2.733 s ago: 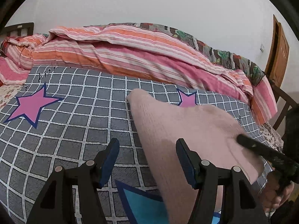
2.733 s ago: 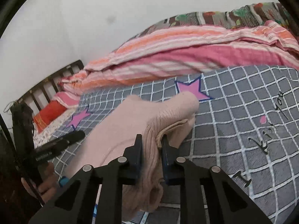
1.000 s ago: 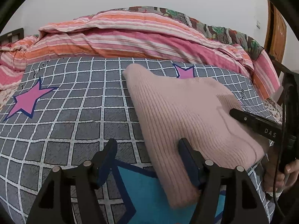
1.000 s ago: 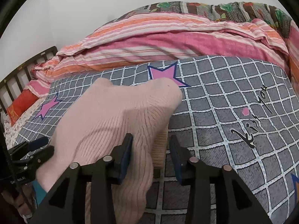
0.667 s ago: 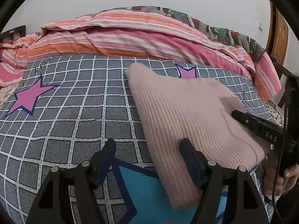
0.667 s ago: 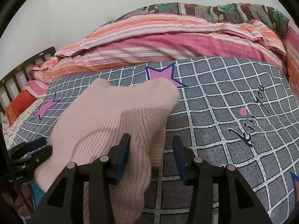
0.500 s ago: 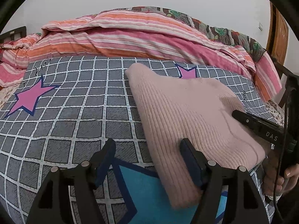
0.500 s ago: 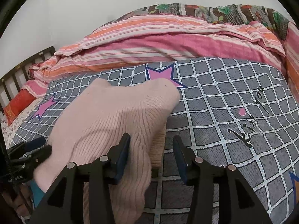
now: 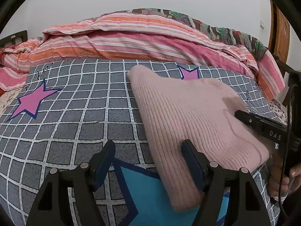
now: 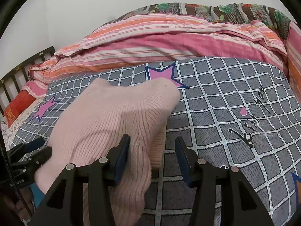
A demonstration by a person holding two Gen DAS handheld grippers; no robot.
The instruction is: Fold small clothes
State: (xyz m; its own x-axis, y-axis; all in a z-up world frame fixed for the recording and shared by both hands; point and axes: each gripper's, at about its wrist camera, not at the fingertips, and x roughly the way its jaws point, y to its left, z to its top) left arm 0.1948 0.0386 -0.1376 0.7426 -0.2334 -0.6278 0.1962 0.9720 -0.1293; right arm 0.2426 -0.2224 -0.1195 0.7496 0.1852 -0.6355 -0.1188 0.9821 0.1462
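Since the earliest frames the right tool (image 10: 152,156) has let go of the pink knit garment (image 9: 188,116): it was pinching a raised fold, now its jaws have just been opening and stand spread, with the garment's near right edge lying loose between them, the left pad against the knit and the right pad clear over bare sheet. Garment has dropped from lifted to lying flat on the bed.

Left tool (image 9: 148,160) is spread wide too. Its right finger rests at the garment's near left edge, its left finger sits over the checked sheet (image 9: 75,113). Nothing pinched on either side.

Key relation: garment lies between the two tools, long axis running away from them toward the striped quilt (image 9: 131,43), narrowing to a rounded far end near a pink star print (image 9: 189,73). Left tool flanks the left long edge, right tool the right edge near the ribbed hem (image 10: 158,146). Both about equally near; next fold probably needs a fresh pinch on a near corner or side edge.

Surface: soft grey checked bed sheet with stars and script, so it'll give under pressure. Room: plain white wall, dark slatted headboard (image 10: 22,69) to the left, wooden door (image 9: 280,35) at right.
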